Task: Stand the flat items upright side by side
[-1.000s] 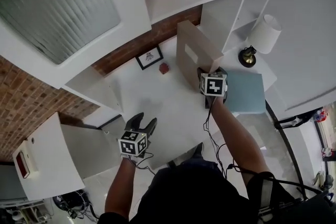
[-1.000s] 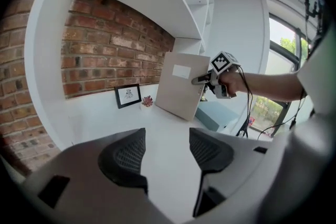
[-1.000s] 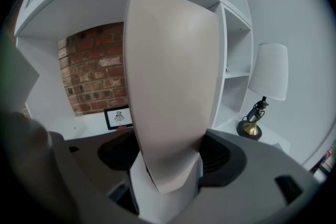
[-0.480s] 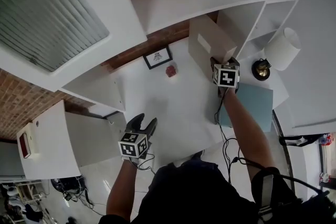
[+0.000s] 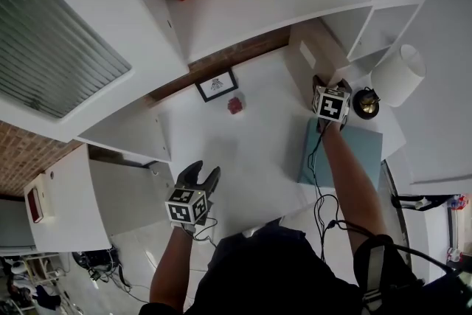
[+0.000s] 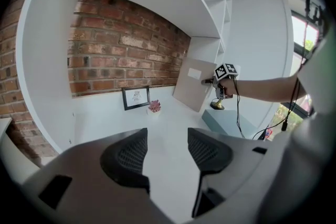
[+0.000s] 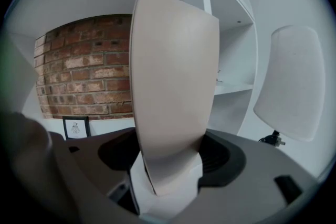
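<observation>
A beige flat box (image 5: 316, 55) stands upright at the back right of the white desk, beside the shelf divider. My right gripper (image 5: 329, 87) is shut on its near edge. In the right gripper view the beige box (image 7: 173, 86) fills the gap between the jaws. Whether its lower edge rests on the desk is hidden. A teal flat box (image 5: 352, 151) lies flat under my right forearm. My left gripper (image 5: 203, 172) hovers near the desk's front edge. It is open, its jaws have just been closing slightly, and nothing is between them (image 6: 167, 136).
A small framed picture (image 5: 215, 85) leans on the brick wall, with a little pink plant (image 5: 235, 105) in front of it. A white-shaded lamp (image 5: 398, 70) stands at the right, behind the teal box. White shelves (image 5: 346, 18) hang over the back of the desk (image 5: 258, 144).
My right gripper has carried the upright beige box to the right, from the middle of the desk to beside the shelf divider and lamp. The left gripper has barely shifted.
</observation>
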A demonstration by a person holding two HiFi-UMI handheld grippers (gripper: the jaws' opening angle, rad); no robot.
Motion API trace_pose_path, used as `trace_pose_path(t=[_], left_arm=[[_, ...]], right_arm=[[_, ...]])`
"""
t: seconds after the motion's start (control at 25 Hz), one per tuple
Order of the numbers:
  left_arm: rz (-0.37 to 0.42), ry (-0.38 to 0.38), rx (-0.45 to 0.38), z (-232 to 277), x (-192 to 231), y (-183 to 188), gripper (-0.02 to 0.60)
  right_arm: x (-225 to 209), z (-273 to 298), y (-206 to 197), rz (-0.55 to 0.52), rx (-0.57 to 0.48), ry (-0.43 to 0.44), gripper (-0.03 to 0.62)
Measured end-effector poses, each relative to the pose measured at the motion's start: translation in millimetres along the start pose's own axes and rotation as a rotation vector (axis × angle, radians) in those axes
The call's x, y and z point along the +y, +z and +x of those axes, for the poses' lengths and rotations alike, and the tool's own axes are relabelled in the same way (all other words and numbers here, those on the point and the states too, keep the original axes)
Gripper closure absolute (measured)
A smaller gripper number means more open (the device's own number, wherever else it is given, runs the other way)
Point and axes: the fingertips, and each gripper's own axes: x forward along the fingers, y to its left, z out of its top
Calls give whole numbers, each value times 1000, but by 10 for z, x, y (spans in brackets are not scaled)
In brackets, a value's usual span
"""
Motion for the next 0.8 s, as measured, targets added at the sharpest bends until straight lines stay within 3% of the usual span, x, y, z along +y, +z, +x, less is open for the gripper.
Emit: trace_pose_path(t=[0.48, 0.8], left_arm=[[-67, 19, 3, -99, 55, -123, 344], [-102, 0, -23, -184, 100, -165, 345]], right_arm=[[-88, 157, 109, -23, -40, -65, 252], [-16, 33, 50, 25, -21, -3, 243]])
